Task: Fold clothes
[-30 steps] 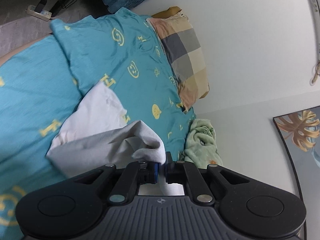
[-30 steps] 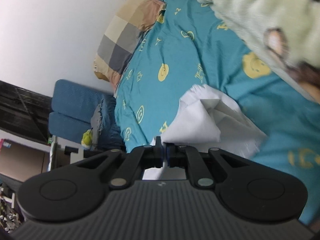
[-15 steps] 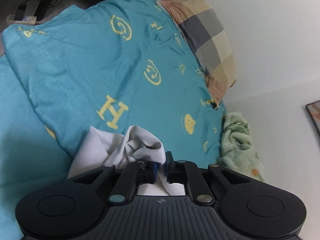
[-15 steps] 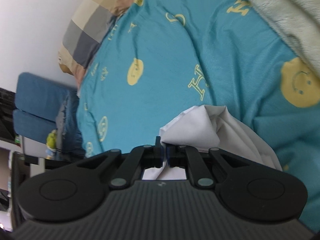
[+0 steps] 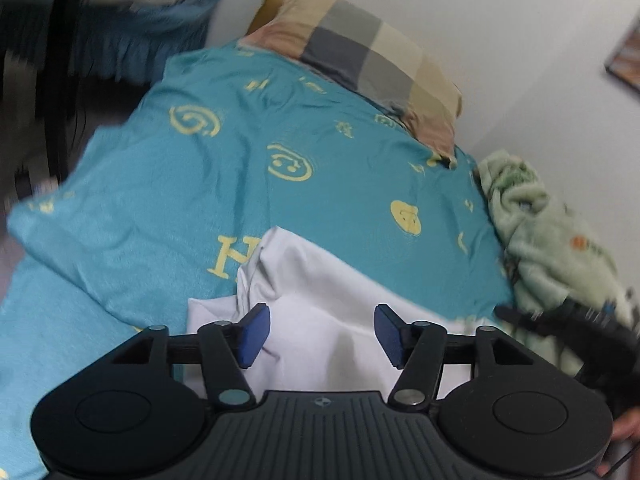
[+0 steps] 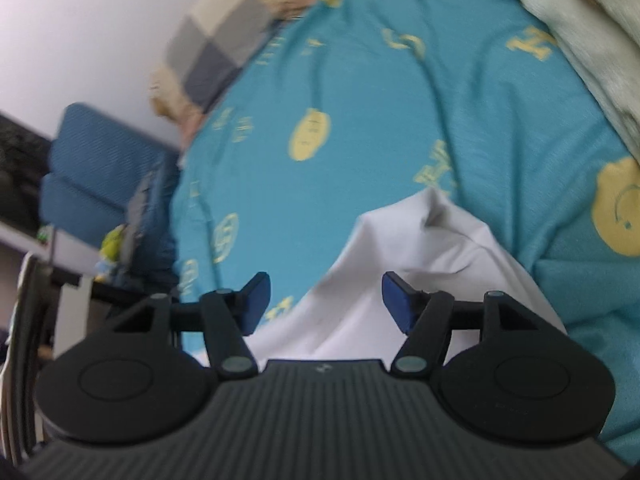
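A white garment [image 5: 320, 304] lies folded on the teal bedcover [image 5: 192, 200] with yellow prints. My left gripper [image 5: 322, 336] hangs just over its near part, jaws opening; the cloth lies below the blue pads [image 5: 254, 334], which do not press on it. In the right wrist view the same white garment [image 6: 400, 280] spreads under my right gripper [image 6: 324, 304], whose jaws are also opening, pads [image 6: 396, 300] clear of the cloth. The right gripper [image 5: 568, 324] shows as a dark blurred shape at the right edge of the left wrist view.
A checked pillow [image 5: 368, 48] lies at the head of the bed against the white wall. A pale green fleece blanket [image 5: 540, 232] is bunched along the wall side. A blue chair [image 6: 92, 172] and shelves stand beside the bed.
Both grippers were shut on bunched white cloth and came down toward the bed. Now both have let go, jaws spread, and the garment lies flatter on the bedcover.
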A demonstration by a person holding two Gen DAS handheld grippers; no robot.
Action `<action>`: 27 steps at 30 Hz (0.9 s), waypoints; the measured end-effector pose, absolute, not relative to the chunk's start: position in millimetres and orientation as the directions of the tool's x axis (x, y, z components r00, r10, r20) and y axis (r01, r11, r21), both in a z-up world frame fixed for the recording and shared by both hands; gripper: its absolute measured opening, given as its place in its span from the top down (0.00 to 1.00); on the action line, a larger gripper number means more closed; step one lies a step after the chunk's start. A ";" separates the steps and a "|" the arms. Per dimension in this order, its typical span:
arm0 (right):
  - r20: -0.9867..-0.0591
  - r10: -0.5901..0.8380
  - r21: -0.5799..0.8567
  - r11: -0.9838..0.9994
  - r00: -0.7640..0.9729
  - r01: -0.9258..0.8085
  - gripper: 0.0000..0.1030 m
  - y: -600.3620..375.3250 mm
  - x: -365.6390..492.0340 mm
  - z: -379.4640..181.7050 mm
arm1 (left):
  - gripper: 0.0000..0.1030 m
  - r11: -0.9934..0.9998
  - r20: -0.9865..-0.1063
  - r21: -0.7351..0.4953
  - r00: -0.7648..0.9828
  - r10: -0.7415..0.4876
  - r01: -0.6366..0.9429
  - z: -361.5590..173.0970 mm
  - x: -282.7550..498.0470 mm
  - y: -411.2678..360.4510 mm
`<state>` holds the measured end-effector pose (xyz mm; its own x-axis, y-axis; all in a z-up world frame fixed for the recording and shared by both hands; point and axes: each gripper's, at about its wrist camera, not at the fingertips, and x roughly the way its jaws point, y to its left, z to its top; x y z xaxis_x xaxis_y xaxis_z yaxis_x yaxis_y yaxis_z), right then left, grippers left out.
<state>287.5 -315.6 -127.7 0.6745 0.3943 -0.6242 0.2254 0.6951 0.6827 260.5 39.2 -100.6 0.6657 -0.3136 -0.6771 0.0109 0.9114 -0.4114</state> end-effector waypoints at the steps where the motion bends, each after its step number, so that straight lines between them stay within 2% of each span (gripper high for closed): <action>1: -0.626 0.386 0.658 0.728 0.678 0.194 0.37 -312.6 287.0 -123.7 | 0.39 0.922 -0.683 -0.386 0.667 -0.299 0.019 -99.6 258.4 35.0; 5: -0.639 0.336 0.533 0.842 0.692 0.084 0.37 -301.5 287.4 -112.9 | 0.39 0.955 -0.707 -0.293 0.662 -0.249 0.047 -99.8 252.2 23.7; 13: -0.718 0.254 0.388 0.919 0.648 0.070 0.38 -291.0 314.9 -148.4 | 0.38 0.973 -0.731 -0.225 0.652 -0.202 0.049 -119.4 255.8 22.1; 19: -0.733 0.235 0.338 0.940 0.639 0.041 0.37 -278.5 314.0 -155.0 | 0.38 0.977 -0.738 -0.205 0.647 -0.194 0.060 -123.6 255.5 19.8; 27: -0.705 0.254 0.345 0.939 0.663 0.007 0.38 -274.8 281.0 -126.6 | 0.38 0.977 -0.716 -0.186 0.667 -0.205 0.101 -99.4 228.6 10.8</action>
